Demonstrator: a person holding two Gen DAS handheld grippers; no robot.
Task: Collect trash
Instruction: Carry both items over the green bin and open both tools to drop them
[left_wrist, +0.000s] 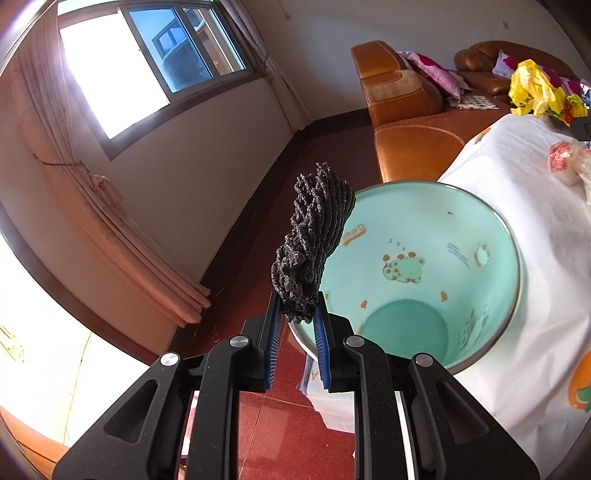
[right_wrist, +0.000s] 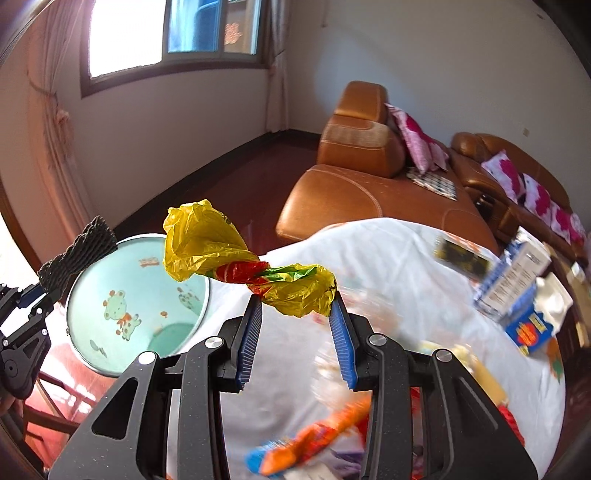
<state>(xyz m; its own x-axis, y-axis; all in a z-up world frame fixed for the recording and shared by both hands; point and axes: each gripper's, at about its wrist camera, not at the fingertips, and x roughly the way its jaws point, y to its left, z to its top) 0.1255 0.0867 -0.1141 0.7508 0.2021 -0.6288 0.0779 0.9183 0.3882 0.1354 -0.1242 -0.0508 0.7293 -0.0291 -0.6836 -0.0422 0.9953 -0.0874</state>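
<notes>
My left gripper (left_wrist: 297, 314) is shut on a dark grey foam net (left_wrist: 312, 240) and holds it up at the near rim of a mint green bin (left_wrist: 424, 266) with cartoon prints. The bin stands beside the table and looks empty inside. My right gripper (right_wrist: 295, 299) is shut on a crumpled yellow plastic bag (right_wrist: 236, 258) with red and green print, held above the table edge, right of the bin (right_wrist: 136, 299). The left gripper (right_wrist: 22, 314) with the foam net (right_wrist: 79, 247) shows at the left of the right wrist view. The yellow bag also shows far right in the left wrist view (left_wrist: 535, 88).
A table under a white printed cloth (right_wrist: 388, 258) carries several pieces of trash: a blue and white carton (right_wrist: 517, 273), an orange wrapper (right_wrist: 314, 435), clear plastic. An orange leather sofa (right_wrist: 354, 177) with pink cushions stands behind. The floor (left_wrist: 280, 417) is red tile.
</notes>
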